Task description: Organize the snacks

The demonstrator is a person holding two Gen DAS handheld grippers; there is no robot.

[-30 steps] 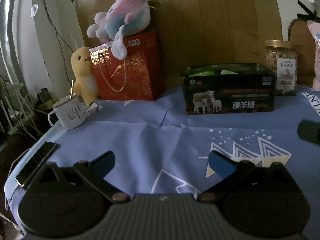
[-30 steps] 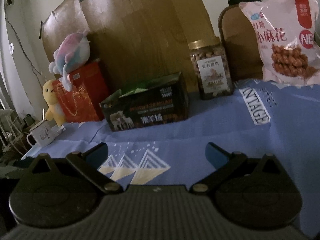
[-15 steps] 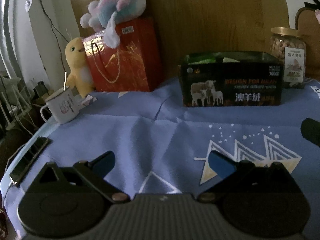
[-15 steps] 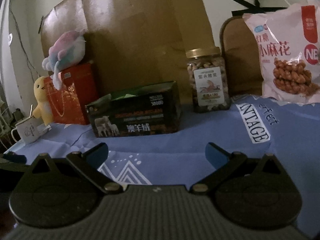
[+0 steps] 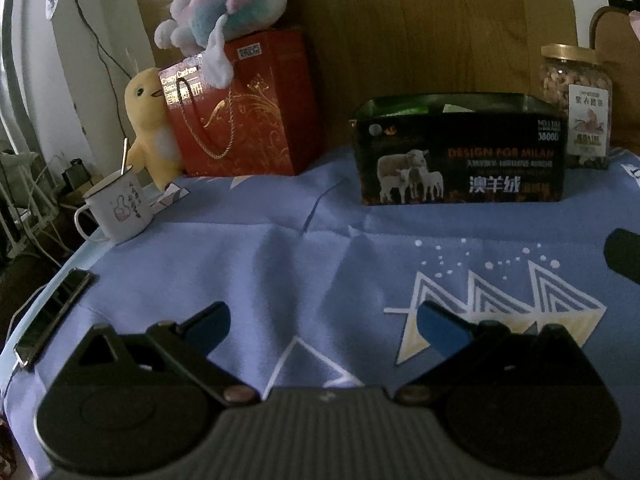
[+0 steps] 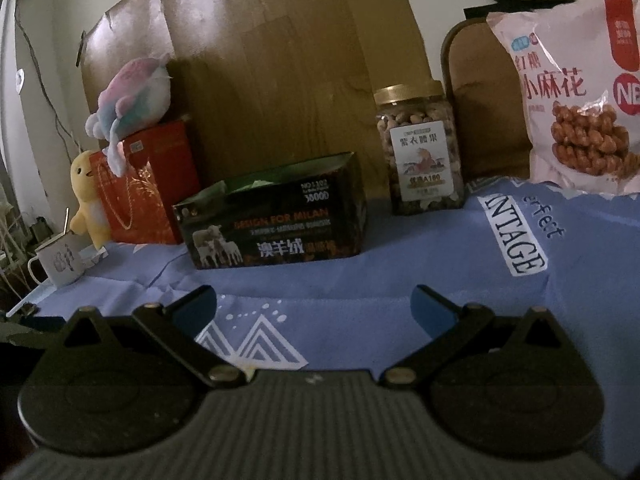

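Note:
A dark open-topped box with sheep printed on it [image 5: 460,152] [image 6: 276,224] stands at the back of the blue cloth, with green packets showing inside. A jar of nuts with a gold lid [image 6: 420,152] [image 5: 576,104] stands right of it. A pink snack bag [image 6: 576,92] leans at the far right. A red gift bag [image 5: 244,108] [image 6: 148,188] stands left of the box. My left gripper [image 5: 322,326] and right gripper [image 6: 316,306] are both open and empty, low over the cloth in front of the box.
A plush toy [image 5: 228,4] sits on the red bag, a yellow duck toy [image 5: 150,120] beside it. A white mug with a spoon [image 5: 118,208] and a phone [image 5: 52,316] lie near the table's left edge. A wooden board backs the table.
Both grippers have moved forward and lower toward the box and jar, which look larger now. Both stay open and empty.

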